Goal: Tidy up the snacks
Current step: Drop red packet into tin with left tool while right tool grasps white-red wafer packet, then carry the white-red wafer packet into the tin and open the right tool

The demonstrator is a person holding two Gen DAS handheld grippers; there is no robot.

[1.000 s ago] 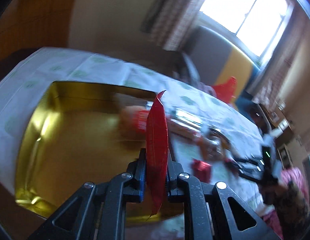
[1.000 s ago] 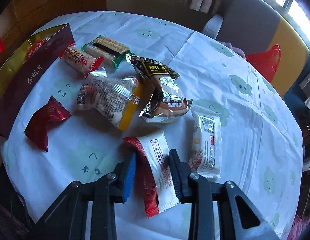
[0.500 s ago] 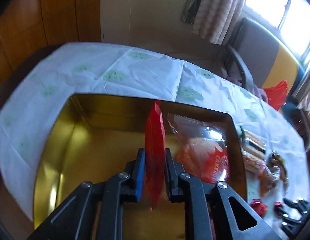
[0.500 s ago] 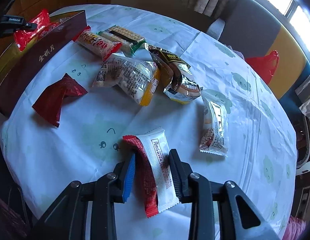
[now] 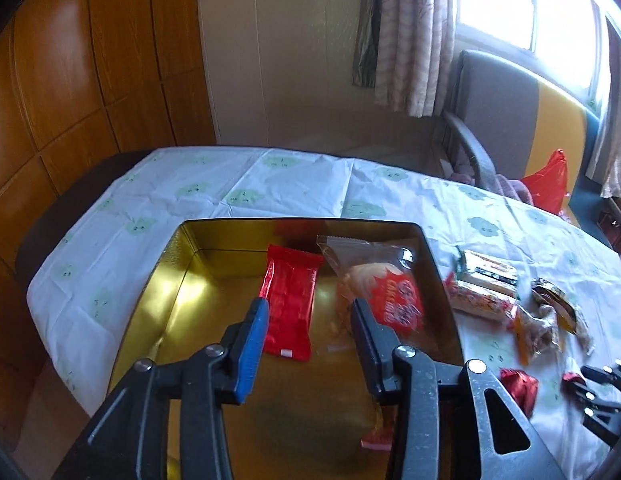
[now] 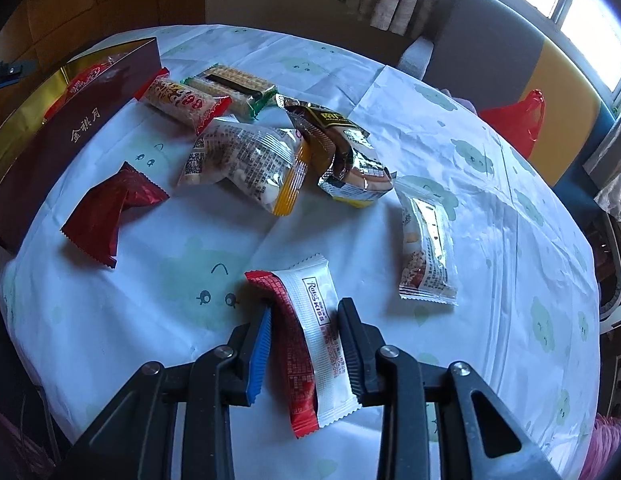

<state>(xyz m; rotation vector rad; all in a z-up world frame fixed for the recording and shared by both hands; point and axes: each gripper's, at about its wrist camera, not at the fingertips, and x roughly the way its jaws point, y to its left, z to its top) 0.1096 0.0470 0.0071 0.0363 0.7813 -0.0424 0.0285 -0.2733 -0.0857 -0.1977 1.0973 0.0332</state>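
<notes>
My left gripper (image 5: 308, 314) is open above the gold tin (image 5: 182, 276). A red packet (image 5: 290, 306) lies flat in the tin just ahead of the jaws, beside a clear orange-red snack bag (image 5: 380, 288). My right gripper (image 6: 304, 322) is open, its jaws on either side of a red-and-white Rose Kiss packet (image 6: 310, 334) that lies on the tablecloth. The tin with its dark red side (image 6: 66, 136) shows at the left of the right wrist view.
Several snacks lie on the white cloth: a dark red foil packet (image 6: 106, 210), a clear bag with an orange edge (image 6: 246, 162), a gold-brown packet (image 6: 338, 156), a clear bar (image 6: 426, 248), two bars near the tin (image 6: 186, 102). A chair (image 5: 506, 120) and a red bag (image 5: 548, 184) stand behind.
My left gripper opened and let go of the red packet, which now lies flat in the tin. My right gripper has come lower around the Rose Kiss packet.
</notes>
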